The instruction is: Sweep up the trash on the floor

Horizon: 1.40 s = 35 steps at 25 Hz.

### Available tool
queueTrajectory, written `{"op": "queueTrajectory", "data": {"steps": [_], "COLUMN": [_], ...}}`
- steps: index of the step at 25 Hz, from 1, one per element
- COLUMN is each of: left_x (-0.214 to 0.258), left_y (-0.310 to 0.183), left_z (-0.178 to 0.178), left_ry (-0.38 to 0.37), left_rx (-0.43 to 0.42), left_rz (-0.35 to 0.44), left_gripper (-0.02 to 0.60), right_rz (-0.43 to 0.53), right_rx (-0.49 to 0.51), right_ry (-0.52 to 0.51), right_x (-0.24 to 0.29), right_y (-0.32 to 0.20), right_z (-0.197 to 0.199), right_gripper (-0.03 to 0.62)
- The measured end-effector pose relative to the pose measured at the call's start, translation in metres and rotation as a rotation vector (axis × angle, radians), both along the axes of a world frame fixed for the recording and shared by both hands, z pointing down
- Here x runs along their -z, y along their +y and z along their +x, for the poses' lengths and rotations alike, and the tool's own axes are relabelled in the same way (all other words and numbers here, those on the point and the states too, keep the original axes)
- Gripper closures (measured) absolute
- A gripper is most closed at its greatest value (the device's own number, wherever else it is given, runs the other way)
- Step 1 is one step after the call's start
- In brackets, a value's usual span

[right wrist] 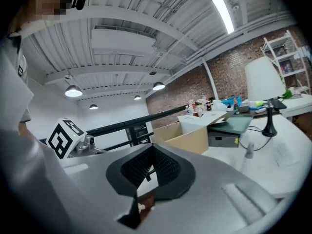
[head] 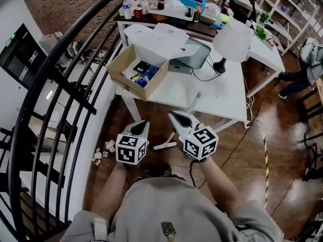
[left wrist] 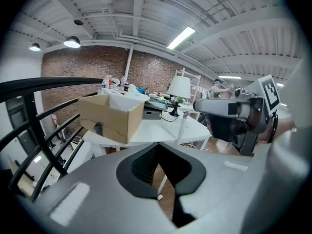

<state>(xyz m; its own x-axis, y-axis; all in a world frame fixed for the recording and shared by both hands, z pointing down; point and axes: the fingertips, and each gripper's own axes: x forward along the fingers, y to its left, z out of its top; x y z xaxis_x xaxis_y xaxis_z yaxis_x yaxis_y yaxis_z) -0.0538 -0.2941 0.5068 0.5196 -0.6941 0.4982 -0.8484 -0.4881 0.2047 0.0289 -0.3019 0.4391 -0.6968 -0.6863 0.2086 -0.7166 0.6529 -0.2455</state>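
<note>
Small pieces of crumpled trash (head: 103, 150) lie on the brown wooden floor beside the black railing, left of my grippers. A white long-handled sweeping tool (head: 184, 120) leans against the white table's front edge, its foot on the floor between the two grippers. My left gripper (head: 141, 124) (left wrist: 157, 144) hangs above the floor, jaws together and empty. My right gripper (head: 175, 116) (right wrist: 152, 146) is close beside it, just left of the white handle, shut with nothing held. Both point toward the table.
A white table (head: 222, 97) ahead carries an open cardboard box (head: 135, 73), a printer and a white lamp (head: 231, 39). A curved black railing (head: 75, 84) runs along the left. A cable and yellow floor tape (head: 266, 158) lie to the right. A person (head: 309, 64) stands at far right.
</note>
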Motion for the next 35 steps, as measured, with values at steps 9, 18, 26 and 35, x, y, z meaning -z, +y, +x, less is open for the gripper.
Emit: {"op": "queueTrajectory", "data": {"steps": [9,18,26,35], "left_x": [0.011,0.018,0.025,0.024], "left_y": [0.047,0.095,0.109,0.113], "left_z": [-0.095,-0.153,-0.173,-0.17], "left_ry": [-0.003,-0.011,-0.003,-0.004], "left_rx": [0.327,0.551,0.619,0.625], "left_rz": [0.032,0.038,0.057,0.055], "left_gripper": [0.574,0.574,0.574,0.574], "right_rz": [0.009,0.047,0.057,0.062], "right_rx": [0.364,0.571,0.636,0.642], "right_ry": [-0.008,0.011,0.022,0.007], "right_x": [-0.004,0.008,0.012,0.017], "right_y": [0.04,0.075,0.088,0.092], "right_z": [-0.115,-0.181,-0.203,-0.202], "right_gripper": [0.594,0.594,0.594,0.594]}}
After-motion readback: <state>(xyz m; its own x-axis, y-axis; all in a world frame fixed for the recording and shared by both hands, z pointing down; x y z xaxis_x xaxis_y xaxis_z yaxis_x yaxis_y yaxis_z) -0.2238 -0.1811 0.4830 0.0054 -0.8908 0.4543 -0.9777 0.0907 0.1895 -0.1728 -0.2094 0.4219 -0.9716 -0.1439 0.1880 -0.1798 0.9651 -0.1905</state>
